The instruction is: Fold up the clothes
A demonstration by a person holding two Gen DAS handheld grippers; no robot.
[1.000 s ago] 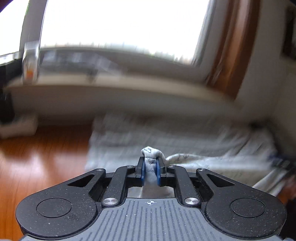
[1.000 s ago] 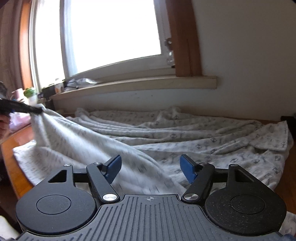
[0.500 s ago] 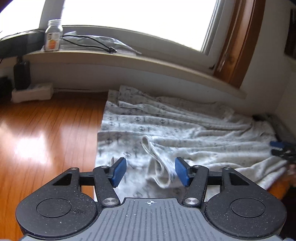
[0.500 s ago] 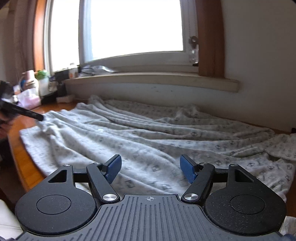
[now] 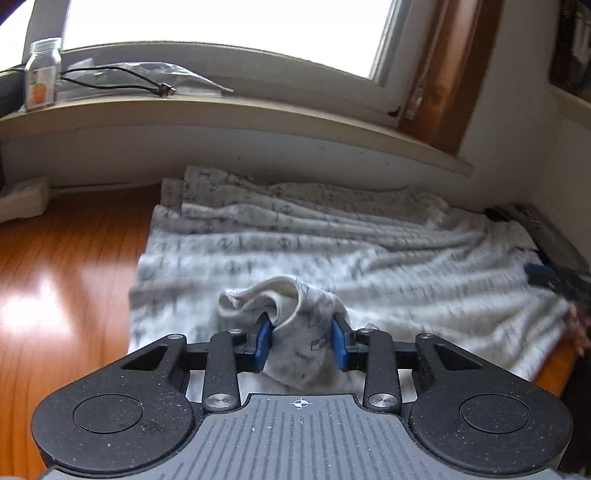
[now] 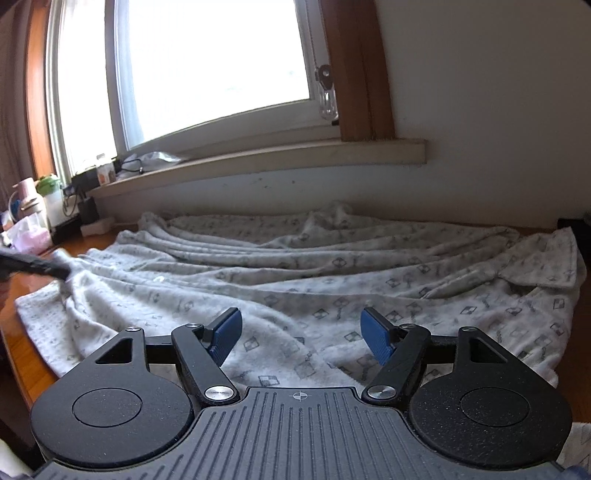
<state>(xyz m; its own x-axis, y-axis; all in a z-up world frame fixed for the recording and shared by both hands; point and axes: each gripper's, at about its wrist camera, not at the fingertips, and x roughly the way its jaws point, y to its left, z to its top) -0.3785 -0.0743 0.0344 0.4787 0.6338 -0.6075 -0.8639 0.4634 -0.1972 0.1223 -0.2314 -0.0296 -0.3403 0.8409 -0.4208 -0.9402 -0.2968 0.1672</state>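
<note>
Grey fabric bunch now back between closing left tool.

A wooden table with a shiny orange-brown top reflects the light from the window. Under the window runs a pale windowsill. On it, at the left, stands a glass jar with an orange label, and beside the jar lies a black cable on a clear plastic bag. A white power strip lies on the table near the wall. In the right wrist view a pink cup and a green-topped bottle stand far at the left.
</note>
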